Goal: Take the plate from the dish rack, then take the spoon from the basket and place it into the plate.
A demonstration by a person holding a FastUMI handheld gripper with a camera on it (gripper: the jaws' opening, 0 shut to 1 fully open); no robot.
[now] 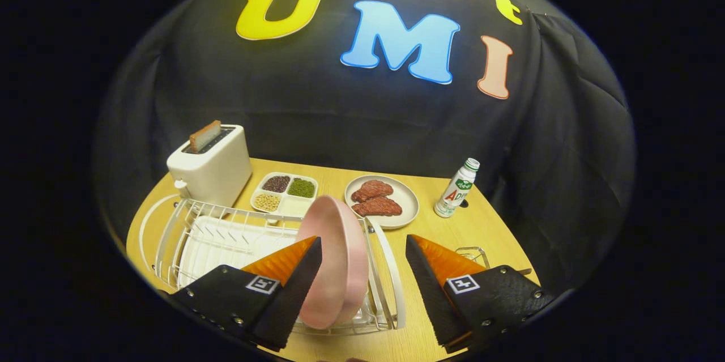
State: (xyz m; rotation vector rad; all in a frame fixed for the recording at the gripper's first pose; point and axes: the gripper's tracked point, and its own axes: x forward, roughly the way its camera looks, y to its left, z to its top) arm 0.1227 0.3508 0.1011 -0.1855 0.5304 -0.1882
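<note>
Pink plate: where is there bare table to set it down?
The open gripper straddles the pink plate standing in the white wire dish rack. Bare wooden table lies ahead of the jaws, between the meat dish and bottle. Around the toaster is crowded.

Staged kitchen corner inside a recording booth, not a lived-in home. Black cloth wall (351, 118) hung directly behind a small wooden table (487, 226), creased and draped at the right. Kitchen props laid out on the tabletop: white toaster (212, 168) loaded with a slice, wire dish rack (226, 237) holding an upright pink plate (340, 260), divided tray of beans (286, 192), dish of meat pieces (382, 200), small drink bottle (457, 187). Gripper (362, 271) fingers parked apart near the plate.
</note>
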